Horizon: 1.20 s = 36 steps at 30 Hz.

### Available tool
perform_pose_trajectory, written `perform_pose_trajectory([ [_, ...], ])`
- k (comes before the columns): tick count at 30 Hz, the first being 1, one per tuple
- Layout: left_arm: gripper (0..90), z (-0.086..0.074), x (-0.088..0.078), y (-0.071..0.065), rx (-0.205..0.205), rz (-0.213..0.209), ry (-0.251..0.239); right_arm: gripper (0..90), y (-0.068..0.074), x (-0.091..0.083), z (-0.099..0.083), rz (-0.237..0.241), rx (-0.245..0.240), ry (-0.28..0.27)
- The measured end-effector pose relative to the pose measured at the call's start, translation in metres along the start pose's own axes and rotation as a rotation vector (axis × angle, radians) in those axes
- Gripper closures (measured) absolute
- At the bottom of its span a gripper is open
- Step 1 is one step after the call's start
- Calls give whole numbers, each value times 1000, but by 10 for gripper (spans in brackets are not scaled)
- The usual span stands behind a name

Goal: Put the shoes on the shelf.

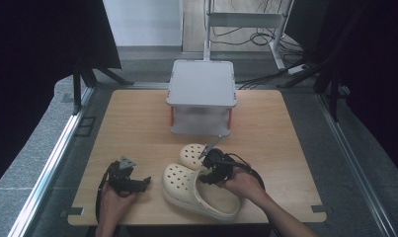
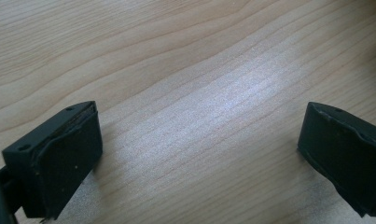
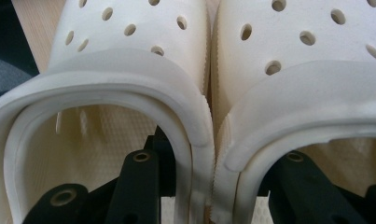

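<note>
Wooden counter (image 1: 137,123) with a box and two clogs

The counter is light wood with rounded corners, its grain plain in the left gripper view. At its far middle stands a grey lidded box (image 1: 201,96) with red latches. Near the front, right of centre, lie two cream clogs with holes in the toes, side by side and touching: the left clog (image 1: 199,190) nearer and more in view, the right clog (image 1: 192,154) farther back. The front left of the counter is bare wood.
</note>
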<state>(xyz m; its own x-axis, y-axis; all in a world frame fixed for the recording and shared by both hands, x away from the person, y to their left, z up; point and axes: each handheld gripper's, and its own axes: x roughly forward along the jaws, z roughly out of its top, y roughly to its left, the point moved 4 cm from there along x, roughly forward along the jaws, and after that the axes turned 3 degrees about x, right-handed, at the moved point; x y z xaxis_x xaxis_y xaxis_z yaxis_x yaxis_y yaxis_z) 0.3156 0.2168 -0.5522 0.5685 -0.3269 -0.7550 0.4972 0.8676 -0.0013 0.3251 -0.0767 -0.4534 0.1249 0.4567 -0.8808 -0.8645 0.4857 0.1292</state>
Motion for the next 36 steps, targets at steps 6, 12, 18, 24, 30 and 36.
perform_pose_trajectory([
  [6, 0, 0, 0, 0, 0, 0, 0, 646, -4, -22, 5, -8, 31, -7],
  [12, 0, 0, 0, 0, 1, -1, 1, 646, -12, -43, 13, -40, 70, -16],
  [18, 0, 0, 0, 0, -1, 1, -2, 646, -20, -58, 23, -76, 105, -38],
  [24, 0, 0, 0, 0, 1, 1, -2, 645, -26, -76, 34, -116, 145, -61],
  [30, 0, 0, 0, 0, 0, 2, -3, 645, -27, -95, 47, -160, 169, -102],
  [36, 0, 0, 0, 0, 0, 0, -2, 645, -30, -107, 60, -195, 190, -139],
])
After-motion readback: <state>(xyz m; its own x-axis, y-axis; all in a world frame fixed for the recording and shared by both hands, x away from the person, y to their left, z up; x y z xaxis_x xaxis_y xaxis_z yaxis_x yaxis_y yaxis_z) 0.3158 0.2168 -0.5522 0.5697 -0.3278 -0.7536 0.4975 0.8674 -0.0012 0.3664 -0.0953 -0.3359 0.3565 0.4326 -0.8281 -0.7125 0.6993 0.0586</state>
